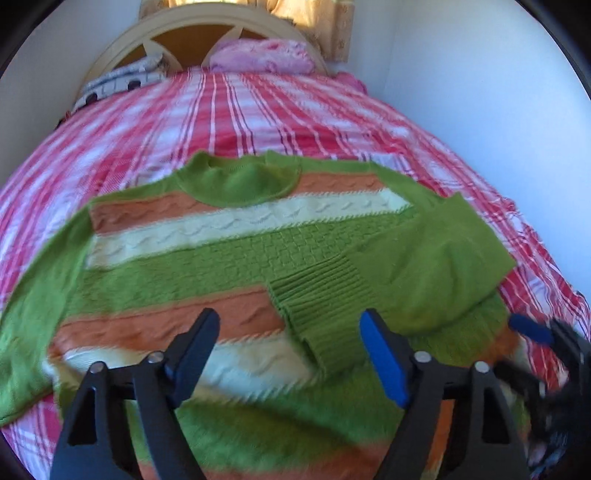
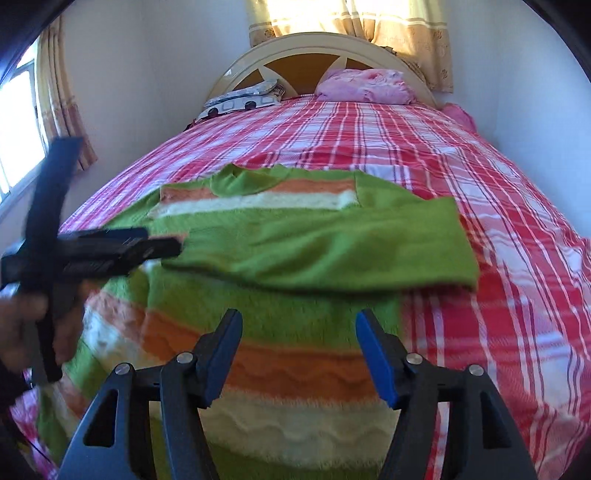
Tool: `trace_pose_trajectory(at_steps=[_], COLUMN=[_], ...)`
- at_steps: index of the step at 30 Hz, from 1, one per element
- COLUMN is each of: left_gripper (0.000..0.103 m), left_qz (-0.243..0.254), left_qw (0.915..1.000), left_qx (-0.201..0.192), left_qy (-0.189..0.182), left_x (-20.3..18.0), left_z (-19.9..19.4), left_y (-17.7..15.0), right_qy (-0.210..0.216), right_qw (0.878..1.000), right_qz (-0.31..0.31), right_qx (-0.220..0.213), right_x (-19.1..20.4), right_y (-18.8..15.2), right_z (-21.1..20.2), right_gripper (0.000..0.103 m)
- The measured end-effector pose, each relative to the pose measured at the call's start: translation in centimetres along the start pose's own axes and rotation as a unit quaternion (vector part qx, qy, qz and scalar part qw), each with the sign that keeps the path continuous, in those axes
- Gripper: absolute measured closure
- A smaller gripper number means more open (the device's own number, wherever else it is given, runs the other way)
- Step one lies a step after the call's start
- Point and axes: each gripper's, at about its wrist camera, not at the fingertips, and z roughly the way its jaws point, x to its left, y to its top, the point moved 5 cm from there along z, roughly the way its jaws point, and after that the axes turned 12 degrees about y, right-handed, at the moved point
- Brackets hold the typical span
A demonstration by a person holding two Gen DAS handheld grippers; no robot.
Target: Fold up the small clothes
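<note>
Left gripper [image 1: 288, 350] and right gripper [image 2: 299, 354] both spread, empty, over sweater [image 1: 221, 266] flat on bed [image 1: 258, 110]. Right sleeve [image 2: 332, 243] is folded across (cuff ahead). Next: left sleeve [image 1: 37, 314], likely.

My left wrist camera sat low and close over the striped sweater [image 1: 229, 266], facing the headboard [image 1: 207, 26]. My right wrist camera looked the same way from just beside it. Both shared sweater, plaid bedspread [image 2: 461, 177] and pillows.
</note>
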Motion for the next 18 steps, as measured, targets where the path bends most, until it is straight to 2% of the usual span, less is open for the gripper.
trace_pose_trajectory(at_steps=[2, 3, 4, 5, 7, 8, 11, 13, 18], left_gripper=[0.034, 0.034, 0.040, 0.065, 0.090, 0.094, 0.095, 0.095, 0.095], left_qz=[-0.007, -0.014, -0.018, -0.019, -0.013, -0.011, 0.001, -0.013, -0.037], left_qw=[0.9997, 0.9997, 0.9998, 0.9998, 0.9996, 0.9995, 0.9992, 0.9981, 0.9952], left_qx=[0.023, 0.019, 0.008, 0.003, 0.002, -0.001, -0.022, -0.034, -0.074], left_qy=[-0.003, 0.003, 0.004, -0.001, -0.023, -0.028, -0.034, -0.049, -0.053], left_x=[-0.5, -0.6, -0.7, -0.9, -1.6, -1.7, -1.9, -1.1, 1.9], left_z=[1.2, 1.3, 1.3, 1.2, 0.9, 0.7, -0.7, -2.0, -5.0], left_y=[-0.3, -0.3, -0.2, -0.2, -0.1, 0.0, 0.5, 1.0, 2.6], right_qy=[0.002, 0.002, 0.002, 0.002, 0.002, 0.003, 0.012, 0.016, 0.014], right_qw=[1.000, 1.000, 1.000, 1.000, 1.000, 1.000, 0.999, 0.999, 0.997], right_qz=[0.000, -0.003, -0.006, -0.010, -0.013, -0.012, -0.001, 0.012, 0.049], right_qx=[-0.002, -0.004, -0.005, -0.006, -0.011, -0.014, -0.033, -0.042, -0.057], right_x=[0.0, 0.1, 0.2, 0.5, 0.6, 0.6, 0.4, -0.1, -1.5], right_y=[-0.8, -1.2, -1.6, -1.8, -2.2, -2.2, -2.0, -2.0, -2.2], right_z=[-0.2, -0.3, -0.4, -0.3, -0.4, -0.5, -1.3, -1.7, -2.2], right_gripper=[0.038, 0.038, 0.038, 0.037, 0.033, 0.031, 0.029, 0.029, 0.028])
